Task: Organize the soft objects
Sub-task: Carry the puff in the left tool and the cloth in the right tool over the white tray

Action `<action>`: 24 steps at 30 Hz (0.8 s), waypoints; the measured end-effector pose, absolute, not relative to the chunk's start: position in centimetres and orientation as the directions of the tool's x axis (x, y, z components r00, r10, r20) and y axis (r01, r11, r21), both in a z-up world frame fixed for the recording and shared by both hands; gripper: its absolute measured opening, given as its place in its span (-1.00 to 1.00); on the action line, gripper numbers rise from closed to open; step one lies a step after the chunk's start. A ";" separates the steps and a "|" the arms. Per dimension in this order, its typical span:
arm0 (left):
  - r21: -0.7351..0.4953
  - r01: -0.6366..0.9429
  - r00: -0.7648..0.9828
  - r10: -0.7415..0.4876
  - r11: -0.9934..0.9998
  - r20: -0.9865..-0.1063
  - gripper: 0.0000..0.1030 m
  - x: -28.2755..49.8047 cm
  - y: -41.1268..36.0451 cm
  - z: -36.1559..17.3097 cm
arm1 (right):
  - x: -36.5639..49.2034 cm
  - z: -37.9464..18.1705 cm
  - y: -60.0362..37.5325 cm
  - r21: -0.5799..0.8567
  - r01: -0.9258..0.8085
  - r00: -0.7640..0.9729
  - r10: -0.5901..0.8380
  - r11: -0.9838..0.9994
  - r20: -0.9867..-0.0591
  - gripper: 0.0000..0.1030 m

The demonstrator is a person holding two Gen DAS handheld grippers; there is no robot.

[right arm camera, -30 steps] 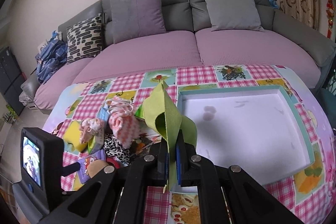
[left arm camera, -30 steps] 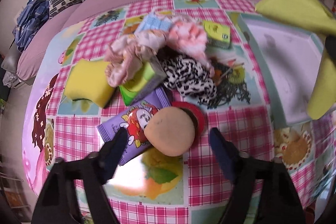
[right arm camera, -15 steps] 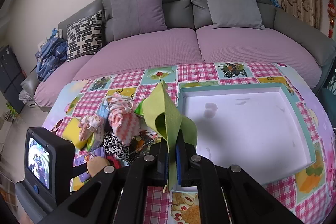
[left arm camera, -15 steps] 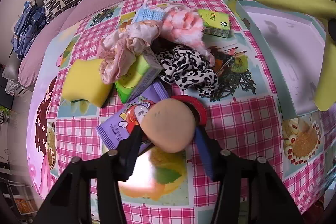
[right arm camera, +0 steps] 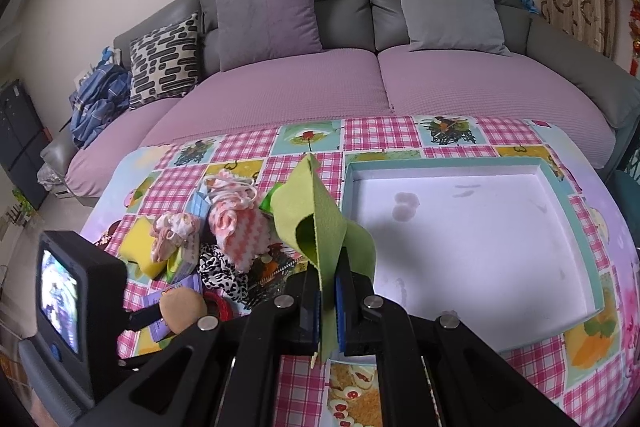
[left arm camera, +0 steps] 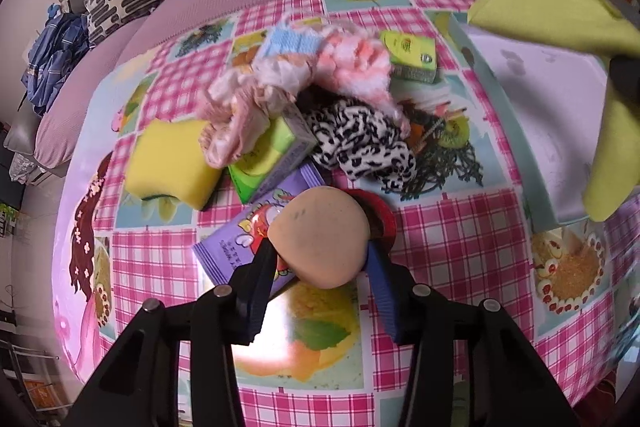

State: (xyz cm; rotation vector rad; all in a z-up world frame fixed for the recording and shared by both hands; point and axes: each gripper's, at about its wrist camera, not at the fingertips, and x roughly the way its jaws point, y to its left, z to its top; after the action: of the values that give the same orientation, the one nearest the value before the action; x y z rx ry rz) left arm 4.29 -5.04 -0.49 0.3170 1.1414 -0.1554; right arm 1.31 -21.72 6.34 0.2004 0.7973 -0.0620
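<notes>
Beside the shallow white teal-rimmed tray [right arm camera: 472, 239], a tan teardrop makeup sponge [left arm camera: 320, 235] is being clamped by the closing left gripper [left arm camera: 322, 259], a green felt cloth [right arm camera: 320, 227] is pinched by the right gripper [right arm camera: 329, 301]; lifting trayward is judged next.

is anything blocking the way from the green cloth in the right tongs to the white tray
Nothing visible does. The green cloth hangs pinched in the right tongs beside the white tray, whose inside looks bare.
</notes>
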 end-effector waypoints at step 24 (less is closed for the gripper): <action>0.131 0.429 0.584 -0.164 0.894 -0.795 -0.06 8.4 -17.7 8.9 | 1.6 9.8 -32.9 0.151 0.367 0.717 -0.176 0.918 -0.675 -0.89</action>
State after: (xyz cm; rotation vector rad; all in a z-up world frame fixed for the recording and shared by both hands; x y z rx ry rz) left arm 8.42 -17.70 8.91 0.3263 0.8841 -0.3530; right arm 1.60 -32.89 9.78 0.2842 0.7118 -0.3046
